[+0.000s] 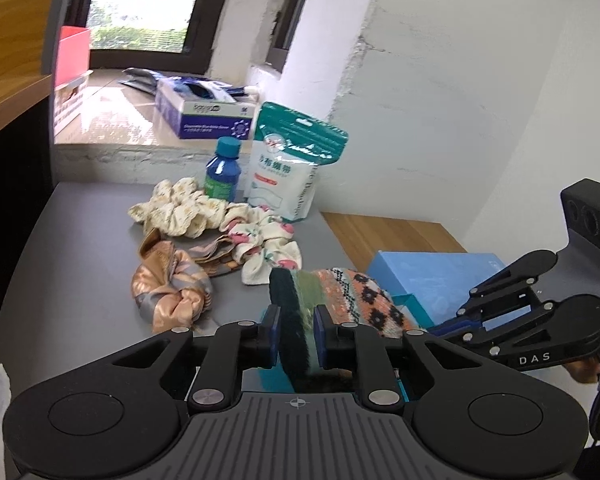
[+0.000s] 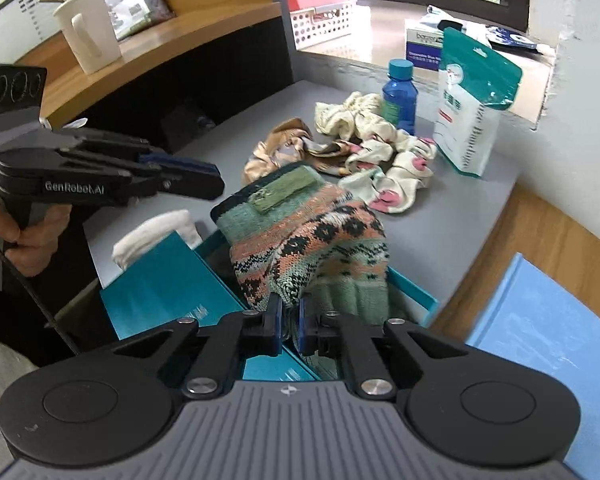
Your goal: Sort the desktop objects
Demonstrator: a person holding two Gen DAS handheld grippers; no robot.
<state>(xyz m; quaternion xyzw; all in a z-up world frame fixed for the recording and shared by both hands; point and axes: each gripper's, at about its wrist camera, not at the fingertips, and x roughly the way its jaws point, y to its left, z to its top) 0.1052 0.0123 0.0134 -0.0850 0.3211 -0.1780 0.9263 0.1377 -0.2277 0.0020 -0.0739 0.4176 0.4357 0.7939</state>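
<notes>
**Grey desk, one sock in two grips**

Grey desktop [image 1: 80, 240] under a white wall carries the clutter. Both tools hold one patterned knit sock [image 2: 312, 240] above an open teal cardboard box [image 2: 168, 296]. The left gripper [image 1: 296, 336] is nearly closed on the sock's dark cuff; the right gripper [image 2: 289, 320] pinches the other end, jaws almost together. Beyond lie three fabric scrunchies: one copper satin scrunchie [image 1: 168, 284], one cream floral scrunchie [image 1: 176, 212] and one white scrunchie with pink flowers [image 1: 266, 246]. Behind them stand one blue plastic bottle [image 1: 222, 172] and one white-and-green bandage pouch [image 1: 288, 168]. One pale blue box lid [image 1: 432, 280] lies to the right.
</notes>
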